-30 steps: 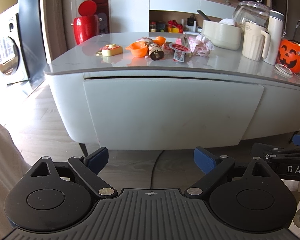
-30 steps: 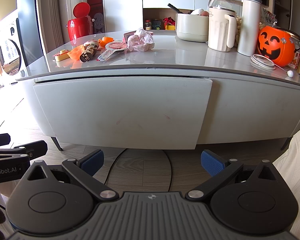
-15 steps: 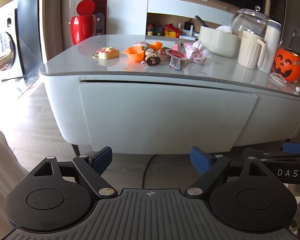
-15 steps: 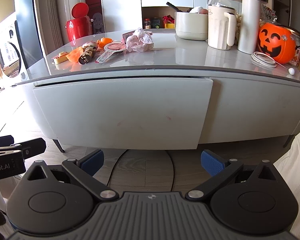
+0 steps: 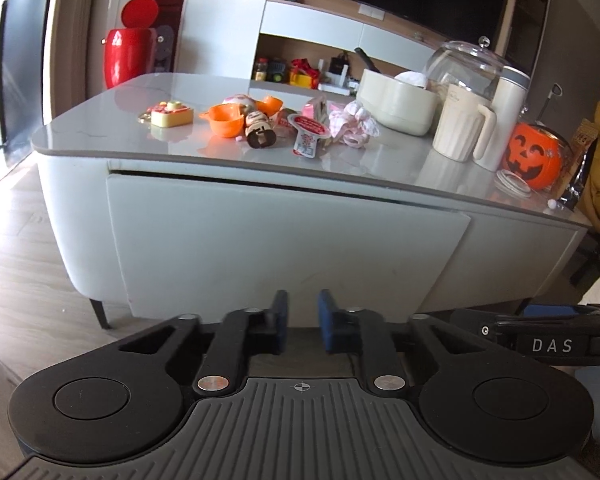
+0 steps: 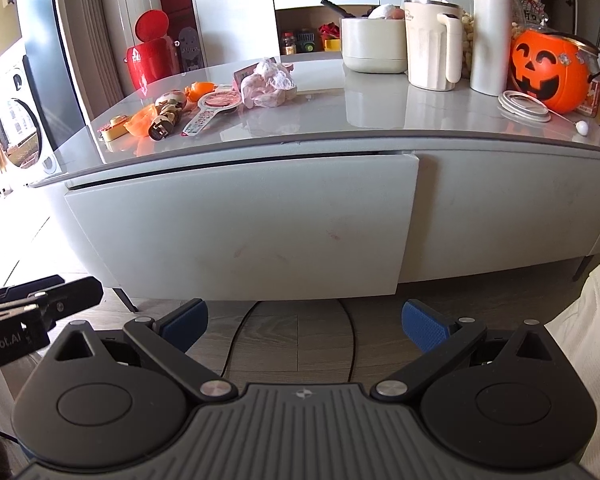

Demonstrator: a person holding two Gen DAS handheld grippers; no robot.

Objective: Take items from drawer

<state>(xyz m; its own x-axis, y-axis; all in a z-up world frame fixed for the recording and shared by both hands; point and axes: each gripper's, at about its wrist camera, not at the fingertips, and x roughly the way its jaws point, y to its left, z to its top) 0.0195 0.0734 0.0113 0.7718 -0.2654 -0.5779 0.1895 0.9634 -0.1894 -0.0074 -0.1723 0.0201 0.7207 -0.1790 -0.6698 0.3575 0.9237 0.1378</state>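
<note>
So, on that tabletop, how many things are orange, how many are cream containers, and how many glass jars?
Orange: 3 (pumpkin bucket, two shell halves)
Cream containers: 3 (pot, jug, flask)
Glass jars: 1
Total: 7

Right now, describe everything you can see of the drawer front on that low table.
The drawer front is a broad, plain panel in matt pale grey, with no handle or knob in view. It sits under the grey tabletop and takes up the left part of the table's side; a fixed panel of the same colour lies to its right. A thin dark gap runs along its top edge. It looks closed or barely ajar. Faint reddish smudges mark its face. Nothing touches it.
</note>
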